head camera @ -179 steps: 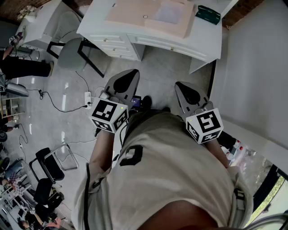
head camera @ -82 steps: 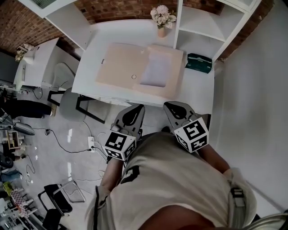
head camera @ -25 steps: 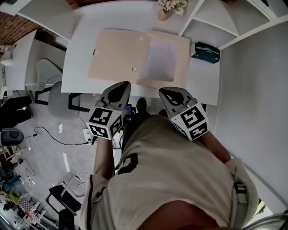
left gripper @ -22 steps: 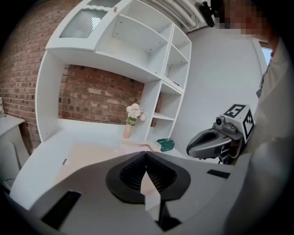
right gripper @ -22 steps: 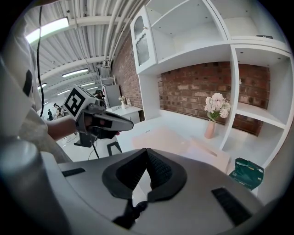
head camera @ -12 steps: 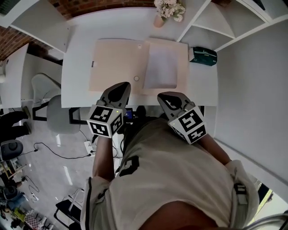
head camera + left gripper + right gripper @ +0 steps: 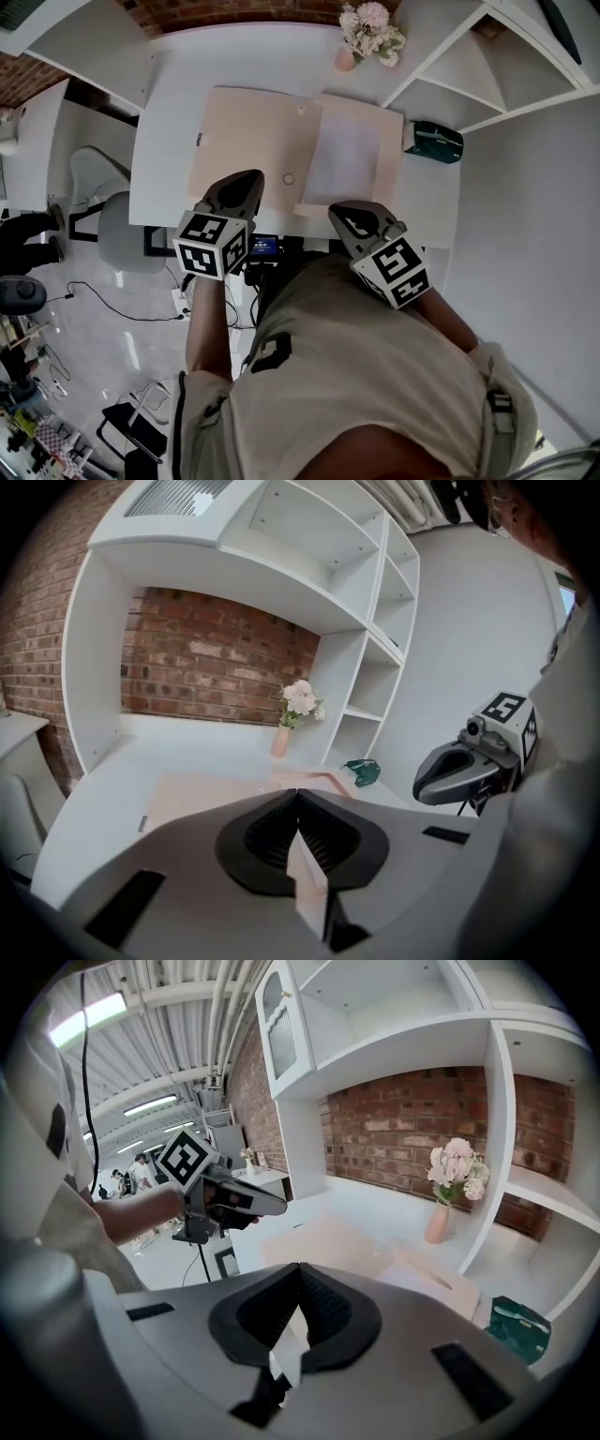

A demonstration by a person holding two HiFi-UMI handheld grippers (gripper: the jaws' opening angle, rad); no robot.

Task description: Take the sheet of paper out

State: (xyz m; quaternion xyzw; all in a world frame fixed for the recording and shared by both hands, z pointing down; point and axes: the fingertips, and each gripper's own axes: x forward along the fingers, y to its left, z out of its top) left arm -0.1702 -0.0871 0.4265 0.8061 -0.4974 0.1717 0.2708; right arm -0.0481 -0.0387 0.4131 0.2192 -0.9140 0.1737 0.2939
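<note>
From the head view I saw the white desk (image 7: 169, 122) with the beige folder (image 7: 253, 141) lying open and flat on it. The sheet of paper (image 7: 345, 155) lay on the folder's right leaf, pale against the beige. Whether a pocket held it there I could not make out. My left gripper (image 7: 251, 178) pointed at the near edge of the folder's left leaf, close to a small round fastener (image 7: 288, 178). Its own camera showed the fingers clenched tip to tip with nothing between them. My right gripper (image 7: 339, 212) sat at the near edge of the desk, just short of the right leaf and the small flap (image 7: 302, 208) at its corner. Its fingers also met at the tips and gripped nothing. Neither gripper reached the paper. At the back of the desk stood a pink vase of flowers (image 7: 347, 58), against a brick wall (image 7: 244, 11). A dark green pouch (image 7: 433, 141) lay just beside the folder's right edge, below the white shelves (image 7: 450, 75). A grey chair (image 7: 117, 234) stood on the floor to the left of the desk.
</note>
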